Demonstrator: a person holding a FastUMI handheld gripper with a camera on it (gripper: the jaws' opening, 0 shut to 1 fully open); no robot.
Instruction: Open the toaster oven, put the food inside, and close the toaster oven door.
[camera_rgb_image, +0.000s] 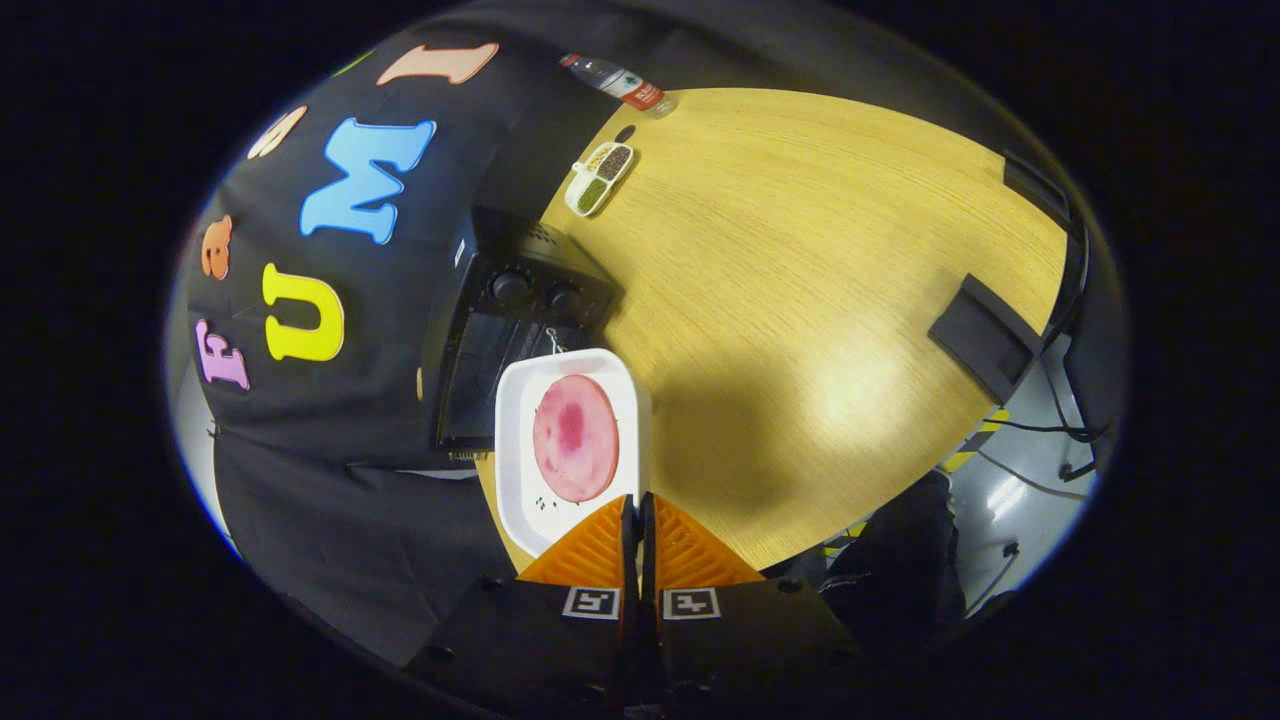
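Note:
My gripper (637, 512) is shut on the near rim of a white square tray (520, 450), both fingers pinching it. A round pink slice of food (575, 438) lies in the tray. The tray hangs above the wooden table (800, 250) and casts a shadow on it. Just beyond the tray stands the black toaster oven (500, 330) against the booth's cloth wall, with two knobs (512, 288) and a dark glass door (480, 385). The tray hides part of the door, and I cannot tell whether the door is open.
A small divided dish of grains (600, 178) and a water bottle (622, 82) lie far across the table. Two black blocks (985, 340) (1035, 185) sit at the table's edge. Cables (1040, 430) run over the floor beyond it.

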